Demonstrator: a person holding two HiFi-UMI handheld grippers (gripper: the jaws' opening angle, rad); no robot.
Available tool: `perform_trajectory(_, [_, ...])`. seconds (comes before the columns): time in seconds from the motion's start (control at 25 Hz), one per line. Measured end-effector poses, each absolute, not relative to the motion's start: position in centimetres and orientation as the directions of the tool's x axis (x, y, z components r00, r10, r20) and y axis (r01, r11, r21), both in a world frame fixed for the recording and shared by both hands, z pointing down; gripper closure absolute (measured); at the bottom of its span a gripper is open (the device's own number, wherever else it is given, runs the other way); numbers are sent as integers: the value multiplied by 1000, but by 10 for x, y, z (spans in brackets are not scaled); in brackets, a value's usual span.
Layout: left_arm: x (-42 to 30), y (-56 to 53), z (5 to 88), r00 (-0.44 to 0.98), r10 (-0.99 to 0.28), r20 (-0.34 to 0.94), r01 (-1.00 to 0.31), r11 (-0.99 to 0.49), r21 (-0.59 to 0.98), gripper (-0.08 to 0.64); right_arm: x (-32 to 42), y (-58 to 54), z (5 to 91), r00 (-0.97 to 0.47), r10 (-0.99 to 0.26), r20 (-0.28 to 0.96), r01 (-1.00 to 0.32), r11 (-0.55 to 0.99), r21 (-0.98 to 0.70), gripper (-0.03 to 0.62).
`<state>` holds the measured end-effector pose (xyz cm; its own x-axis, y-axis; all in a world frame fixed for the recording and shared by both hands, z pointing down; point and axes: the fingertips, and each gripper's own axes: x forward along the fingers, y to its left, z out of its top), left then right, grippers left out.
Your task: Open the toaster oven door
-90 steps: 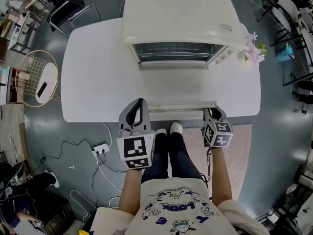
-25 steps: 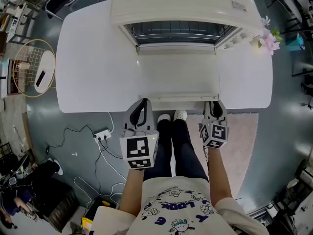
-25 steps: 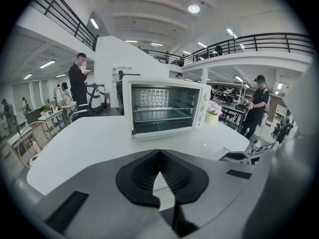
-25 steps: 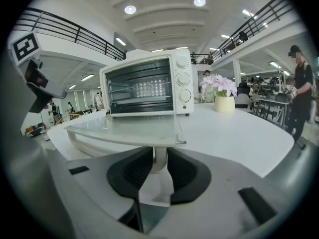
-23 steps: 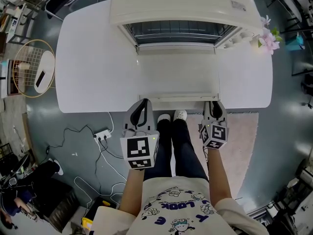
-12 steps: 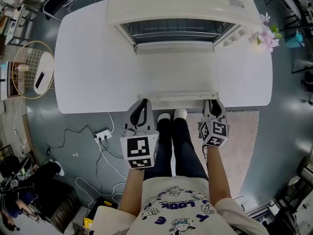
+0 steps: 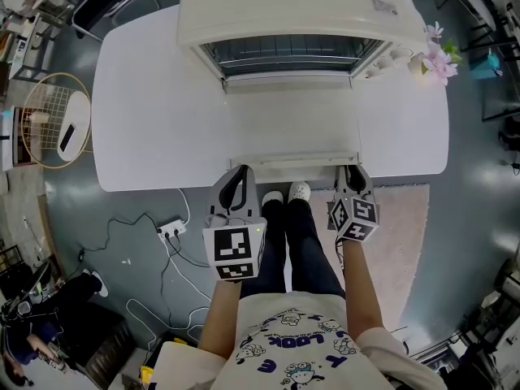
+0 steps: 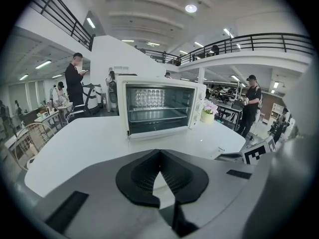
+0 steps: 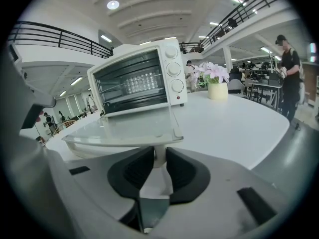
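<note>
Oven door (image 7: 292,124) down, rack (image 7: 292,54) inside; right gripper (image 9: 159,158) jaws clamp handle (image 7: 296,162); left gripper (image 8: 159,153) jaws closed, empty.

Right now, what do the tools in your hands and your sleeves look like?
Left gripper and right gripper: grey shells, ribbed black pads, each carrying a white cube with black square markers. The white printed T-shirt has short sleeves.

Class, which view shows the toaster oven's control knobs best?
The right gripper view: the control knobs face the camera. The head view shows them foreshortened from above; the left gripper view shows them small and edge-on.
</note>
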<state>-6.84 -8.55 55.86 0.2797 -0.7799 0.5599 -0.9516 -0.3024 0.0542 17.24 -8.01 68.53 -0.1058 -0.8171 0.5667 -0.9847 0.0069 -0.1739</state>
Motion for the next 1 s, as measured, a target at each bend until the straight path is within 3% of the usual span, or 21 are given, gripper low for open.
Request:
perform_trajectory(0.6, [-80,-88,536,275,-806,524,-956,-286,62,555,172,-52,668,-54,-811,583,-991,-27,-129,514])
perform_trajectory(1.0, [-90,-99,494,266,-851,452,-962,-267,64,555,176,-74,566,-43,-908,416,-994,-2,-105,519])
